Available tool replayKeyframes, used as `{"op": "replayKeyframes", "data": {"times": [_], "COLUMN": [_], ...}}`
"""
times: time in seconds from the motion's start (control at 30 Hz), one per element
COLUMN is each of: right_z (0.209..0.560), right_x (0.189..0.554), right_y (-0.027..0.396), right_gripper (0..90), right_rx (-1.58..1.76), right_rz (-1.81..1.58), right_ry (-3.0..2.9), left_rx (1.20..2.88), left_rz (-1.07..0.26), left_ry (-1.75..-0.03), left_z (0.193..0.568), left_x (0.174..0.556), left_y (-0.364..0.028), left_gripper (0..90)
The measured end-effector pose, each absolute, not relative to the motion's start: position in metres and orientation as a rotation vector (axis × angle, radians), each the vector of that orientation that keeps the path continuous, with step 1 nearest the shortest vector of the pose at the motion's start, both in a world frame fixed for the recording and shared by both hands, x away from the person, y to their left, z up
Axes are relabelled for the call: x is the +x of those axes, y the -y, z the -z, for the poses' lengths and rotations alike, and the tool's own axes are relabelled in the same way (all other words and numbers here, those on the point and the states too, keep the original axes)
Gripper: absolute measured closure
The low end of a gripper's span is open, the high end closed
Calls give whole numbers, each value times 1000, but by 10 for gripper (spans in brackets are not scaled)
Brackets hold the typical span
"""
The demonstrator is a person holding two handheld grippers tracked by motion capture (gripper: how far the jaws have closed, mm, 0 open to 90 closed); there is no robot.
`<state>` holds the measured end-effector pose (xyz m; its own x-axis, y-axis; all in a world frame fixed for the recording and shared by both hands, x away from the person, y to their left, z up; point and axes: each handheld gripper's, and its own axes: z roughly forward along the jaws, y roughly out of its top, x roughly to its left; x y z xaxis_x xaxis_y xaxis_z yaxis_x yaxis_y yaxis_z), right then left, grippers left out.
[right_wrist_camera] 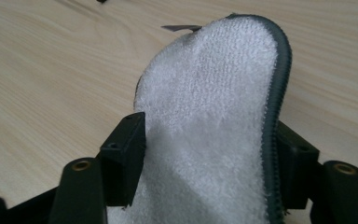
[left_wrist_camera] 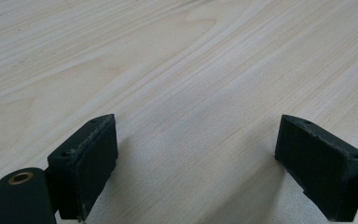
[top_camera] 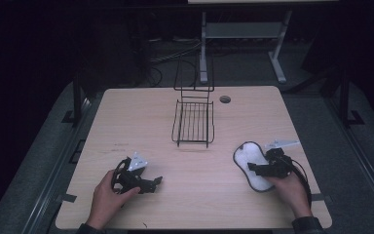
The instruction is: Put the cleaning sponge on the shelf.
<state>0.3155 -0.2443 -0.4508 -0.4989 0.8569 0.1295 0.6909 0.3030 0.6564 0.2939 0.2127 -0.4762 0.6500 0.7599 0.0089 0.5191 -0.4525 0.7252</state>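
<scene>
White insole pad clamped between the right gripper's jaws, on the table in front and to the right of the wire rack.

The insole (right_wrist_camera: pixel 214 116), a white terry pad edged in grey, lay flat on the table (top_camera: pixel 141 117) in front and to the right of the wire rack (top_camera: pixel 193 122), well apart from it and near the right edge. The right gripper (top_camera: pixel 253 168), held in the right hand (top_camera: pixel 292 190), had its jaws around the pad's near half, one pad against each long edge, the fabric bulging up between them. The left gripper (top_camera: pixel 153 183), in the left hand (top_camera: pixel 107 197), sat in front and to the left of the rack, near the table's front edge, its jaws wide apart over bare wood with nothing between them.
</scene>
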Motion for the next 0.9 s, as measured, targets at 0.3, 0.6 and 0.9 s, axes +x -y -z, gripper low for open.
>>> {"op": "replayKeyframes", "data": {"times": [0.3, 0.6, 0.9], "right_z": [445, 436, 429], "right_x": [311, 308, 305], "right_y": [246, 249, 247], "right_gripper": [430, 528, 659], "right_rx": [1403, 1371, 1326], "right_rz": [-1023, -1099, -1142], "right_ry": [-2296, -2268, -2278], "left_rx": [2156, 2157, 2156], "left_rz": [-435, -436, -435], "left_ry": [-988, -988, -988], "left_z": [476, 476, 476], "left_x": [294, 294, 294], "left_y": [-213, -213, -213], "left_gripper": [123, 123, 123]}}
